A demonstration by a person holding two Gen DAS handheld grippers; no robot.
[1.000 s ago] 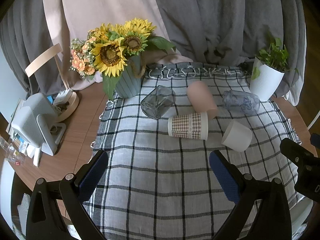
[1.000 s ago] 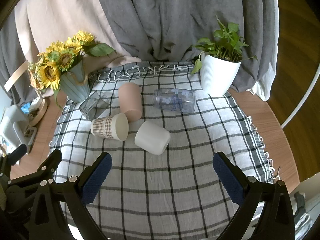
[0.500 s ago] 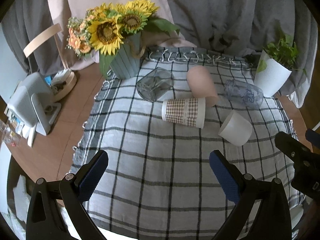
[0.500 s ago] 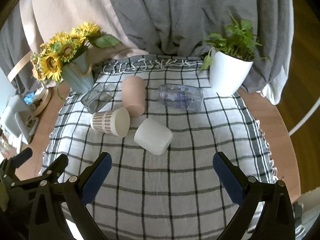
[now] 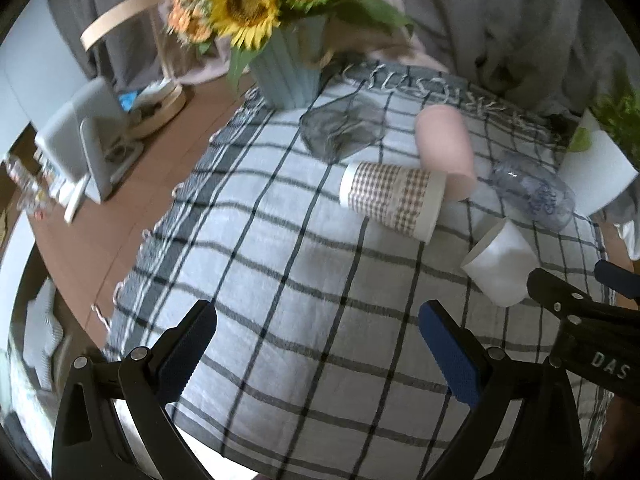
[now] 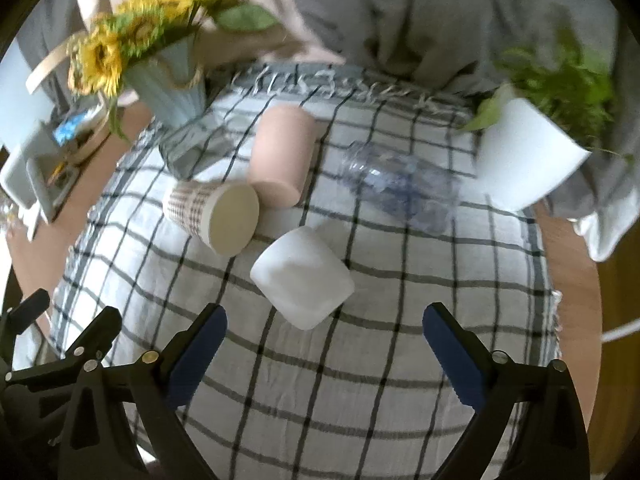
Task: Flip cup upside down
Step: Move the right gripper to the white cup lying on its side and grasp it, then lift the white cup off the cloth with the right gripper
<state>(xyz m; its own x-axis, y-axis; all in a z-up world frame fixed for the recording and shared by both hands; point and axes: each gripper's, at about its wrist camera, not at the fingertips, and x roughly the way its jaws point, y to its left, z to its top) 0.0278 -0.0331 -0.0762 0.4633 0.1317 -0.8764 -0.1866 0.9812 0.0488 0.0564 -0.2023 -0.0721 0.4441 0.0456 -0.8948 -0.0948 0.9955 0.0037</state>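
On the checked cloth, cups: 5 vessels lying on their sides, clustered toward the far half
White cup [image 6: 302,276]: on its side, nearest the right gripper, just ahead of its fingers; also seen at [image 5: 500,266]
Checked paper cup [image 6: 212,212]: on its side, mouth toward the right camera, touching the pink cup; [image 5: 394,200] in left view
Pink cup [image 6: 280,156]: on its side, beyond the paper cup
Grey glass tumbler [image 5: 340,132]: on its side, just in front of the vase
Clear plastic cup [image 6: 400,186]: on its side, near the planter
Right gripper [image 6: 324,344]: jaws wide, holding nothing, above the cloth
Left gripper [image 5: 316,340]: jaws wide, holding nothing, above bare cloth
Checked tablecloth [image 6: 360,380]: covers the wooden table [image 5: 100,208]
Sunflower vase [image 5: 286,68]: far left edge of the cloth
White planter [image 6: 520,160]: far right, green plant in it
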